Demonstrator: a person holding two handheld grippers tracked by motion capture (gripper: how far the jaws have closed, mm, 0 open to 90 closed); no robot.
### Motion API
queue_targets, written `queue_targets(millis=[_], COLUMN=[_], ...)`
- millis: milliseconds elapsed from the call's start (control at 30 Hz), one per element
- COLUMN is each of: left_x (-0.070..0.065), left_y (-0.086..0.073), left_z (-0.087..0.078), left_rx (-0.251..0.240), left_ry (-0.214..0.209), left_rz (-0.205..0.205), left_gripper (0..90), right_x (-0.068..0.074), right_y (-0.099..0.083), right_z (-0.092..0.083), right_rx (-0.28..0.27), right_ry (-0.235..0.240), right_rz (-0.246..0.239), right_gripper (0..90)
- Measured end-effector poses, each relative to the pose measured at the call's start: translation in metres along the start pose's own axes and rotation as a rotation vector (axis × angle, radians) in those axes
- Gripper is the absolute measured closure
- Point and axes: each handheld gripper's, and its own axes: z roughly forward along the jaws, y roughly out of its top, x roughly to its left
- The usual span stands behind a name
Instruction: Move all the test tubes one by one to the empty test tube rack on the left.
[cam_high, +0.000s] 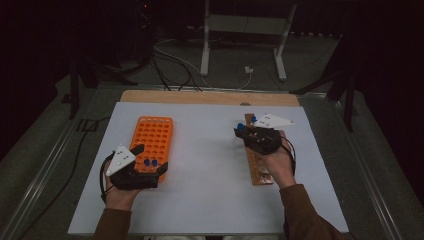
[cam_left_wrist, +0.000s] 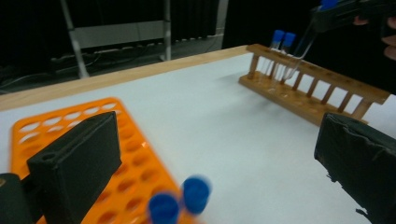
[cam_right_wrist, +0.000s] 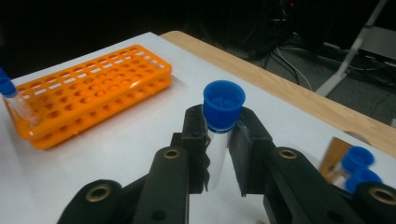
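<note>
My right gripper (cam_high: 241, 131) is shut on a clear test tube with a blue cap (cam_right_wrist: 223, 107), held above the far end of a wooden tube rack (cam_high: 258, 162). Two more blue-capped tubes (cam_left_wrist: 281, 39) stand in that rack. At the left lies an orange tube rack (cam_high: 152, 135) with many holes. Two blue-capped tubes (cam_left_wrist: 180, 200) stand at its near end. My left gripper (cam_high: 150, 161) is open at that near end. Its jaws stand wide apart, one over the rack and one over the table, and nothing is between them.
The racks rest on a white sheet (cam_high: 205, 165) over a wooden table whose far edge (cam_high: 210, 96) shows bare. Beyond it are a white metal stand (cam_high: 242, 30) and cables on a dark floor.
</note>
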Motion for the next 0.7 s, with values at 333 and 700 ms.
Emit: queue_targets(millis=[333,700], left_x=[-0.032,-0.053], left_y=[0.018,0.026], left_z=[0.034,0.064], left_rx=[0.011,0.063], left_ry=[-0.065,-0.071], left_rz=[0.059,0.076], left_gripper=[1.4,5.5], right_x=[0.020,0.037], right_y=[0.010,0.013], right_z=[0.009,0.016], right_rx=[-0.004,0.001], right_ry=[0.060,0.121], right_rz=[-0.016,-0.032], right_gripper=[76.3,76.3])
